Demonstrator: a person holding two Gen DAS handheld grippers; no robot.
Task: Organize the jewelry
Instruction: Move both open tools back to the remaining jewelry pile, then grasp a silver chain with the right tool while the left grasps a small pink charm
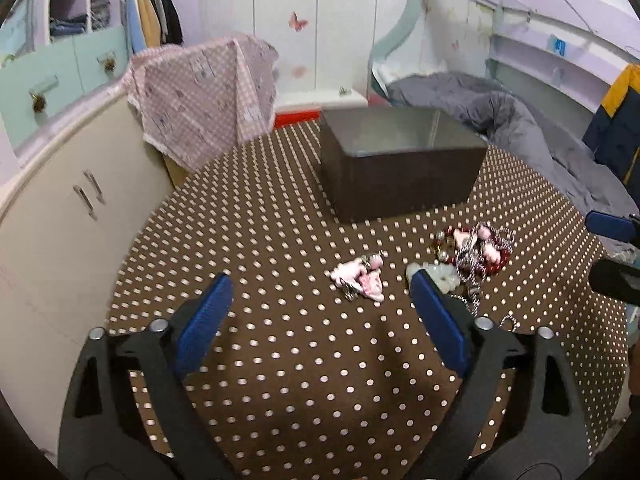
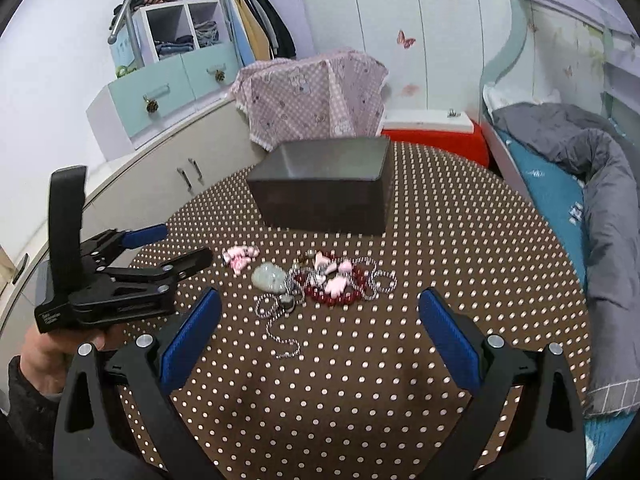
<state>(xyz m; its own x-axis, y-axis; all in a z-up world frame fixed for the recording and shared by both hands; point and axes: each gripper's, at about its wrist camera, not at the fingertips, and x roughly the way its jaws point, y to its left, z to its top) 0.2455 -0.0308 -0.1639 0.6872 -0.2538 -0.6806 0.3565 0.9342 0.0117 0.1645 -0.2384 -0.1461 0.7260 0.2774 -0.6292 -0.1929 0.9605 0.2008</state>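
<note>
Both tongs, left gripper (image 1: 320,284) and right gripper (image 2: 320,300), gaped apart, empty. The jewelry (image 2: 332,280) lay heaped on the dotted cloth (image 2: 360,400) before the box (image 2: 320,204). White lettering on the left tool was unreadable.

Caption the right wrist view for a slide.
Open right gripper faces tangled jewelry before a dark box on the dotted tablecloth; left gripper alongside.

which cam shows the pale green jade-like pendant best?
Right wrist view. The pale green jade-like pendant lies unobstructed on the brown polka-dot tablecloth, left of the dark red bead bracelet. In the left wrist view the pendant is blurred and partly hidden behind a blue finger pad of the left gripper.
</note>
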